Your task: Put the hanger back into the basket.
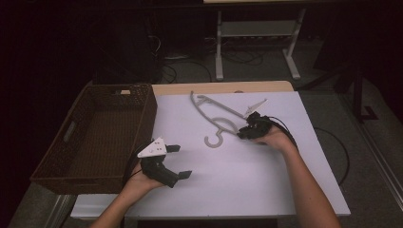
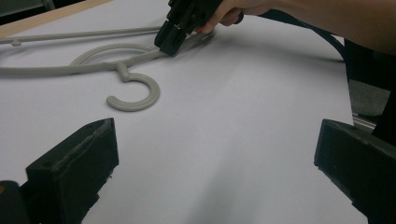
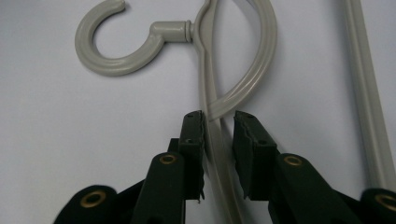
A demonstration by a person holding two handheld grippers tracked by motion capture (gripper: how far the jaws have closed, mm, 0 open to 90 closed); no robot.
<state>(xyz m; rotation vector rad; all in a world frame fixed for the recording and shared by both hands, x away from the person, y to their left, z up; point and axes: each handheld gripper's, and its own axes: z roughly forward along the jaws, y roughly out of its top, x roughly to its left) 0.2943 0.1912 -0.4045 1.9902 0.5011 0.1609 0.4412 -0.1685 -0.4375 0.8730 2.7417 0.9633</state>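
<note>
A grey plastic hanger [image 1: 213,145] lies flat on the white table top [image 1: 247,180], its hook [image 2: 135,95] pointing toward the person. My right gripper [image 1: 244,133] sits low over the hanger's right shoulder. In the right gripper view its jaws [image 3: 219,123] straddle the thin arm of the hanger [image 3: 116,65] where the inner loop joins it. The jaws stand narrow, with a small gap still showing beside the arm. My left gripper [image 1: 179,161] is held near the table's front left, open wide, with bare table between its jaws [image 2: 215,149]. The right gripper [image 2: 170,42] shows at the top of the left gripper view.
A brown wicker basket [image 1: 71,128] stands at the table's left, beside the left hand. Beyond the table's far wooden edge [image 1: 223,88] are a white metal frame [image 1: 256,42] and cables on a dark floor.
</note>
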